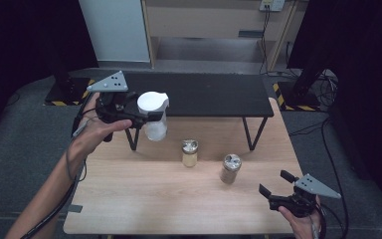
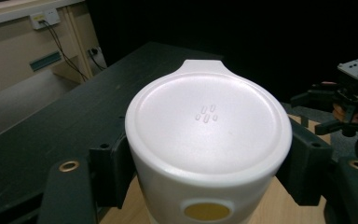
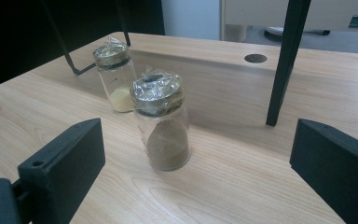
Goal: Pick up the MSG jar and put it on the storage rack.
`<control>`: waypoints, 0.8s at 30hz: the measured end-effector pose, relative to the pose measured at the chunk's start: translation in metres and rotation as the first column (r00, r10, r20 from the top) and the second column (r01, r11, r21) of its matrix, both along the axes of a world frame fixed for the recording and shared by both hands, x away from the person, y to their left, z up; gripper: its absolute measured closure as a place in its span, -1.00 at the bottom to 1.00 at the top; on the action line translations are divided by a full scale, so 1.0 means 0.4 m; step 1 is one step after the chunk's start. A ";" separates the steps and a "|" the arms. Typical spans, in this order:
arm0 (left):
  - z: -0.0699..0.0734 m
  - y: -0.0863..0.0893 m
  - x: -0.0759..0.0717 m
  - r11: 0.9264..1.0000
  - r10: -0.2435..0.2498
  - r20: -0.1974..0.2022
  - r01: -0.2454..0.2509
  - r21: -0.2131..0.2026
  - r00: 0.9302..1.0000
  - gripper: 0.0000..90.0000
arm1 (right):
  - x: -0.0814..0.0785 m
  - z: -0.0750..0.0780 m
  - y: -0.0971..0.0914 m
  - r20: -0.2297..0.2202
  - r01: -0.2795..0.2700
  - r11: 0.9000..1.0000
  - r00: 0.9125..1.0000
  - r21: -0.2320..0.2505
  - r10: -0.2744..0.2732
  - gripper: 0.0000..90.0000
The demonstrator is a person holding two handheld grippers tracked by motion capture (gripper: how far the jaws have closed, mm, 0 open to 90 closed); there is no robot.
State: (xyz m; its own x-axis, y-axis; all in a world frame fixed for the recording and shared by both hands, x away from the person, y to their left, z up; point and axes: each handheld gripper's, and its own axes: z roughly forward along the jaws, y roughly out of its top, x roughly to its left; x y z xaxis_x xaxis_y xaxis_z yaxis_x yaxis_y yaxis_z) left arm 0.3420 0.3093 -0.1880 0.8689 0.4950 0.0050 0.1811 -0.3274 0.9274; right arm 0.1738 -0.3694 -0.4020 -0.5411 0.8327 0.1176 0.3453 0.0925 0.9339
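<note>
The white-lidded jar [image 1: 153, 115] is hanging in the air over the back left of the worktop [image 1: 144, 199], in front of the black shelf [image 1: 204, 94]. The left claw [image 1: 146, 115] is squeezing it tight, just under the lid. It is looking smooth, hard and slippery, likely breakable, so gripping the sides is wise. The right claw [image 1: 271, 183] is gaping wide, holding nothing, and pointing at the brown spice jar [image 1: 230, 169]. A yellow spice jar [image 1: 189, 153] is standing nearby.

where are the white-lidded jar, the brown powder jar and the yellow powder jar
white-lidded jar [image 2: 208, 126], left gripper view, lid top
brown powder jar [image 3: 161, 126], right gripper view, glass body
yellow powder jar [image 1: 189, 153], high view, glass body
</note>
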 end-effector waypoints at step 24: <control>0.058 -0.060 0.092 0.975 0.221 0.018 -0.221 0.001 0.975 -0.34 | 0.003 -0.001 -0.001 -0.001 -0.014 1.000 1.000 0.001 0.014 -0.92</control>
State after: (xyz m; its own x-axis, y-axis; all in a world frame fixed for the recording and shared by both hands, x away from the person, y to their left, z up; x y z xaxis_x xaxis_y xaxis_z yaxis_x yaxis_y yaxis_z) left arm 0.3786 0.2854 -0.1649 0.7378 0.6747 0.0212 0.2331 -0.2841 0.9300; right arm 0.1749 -0.3698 -0.4022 -0.5528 0.8248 0.1191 0.3445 0.0960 0.9339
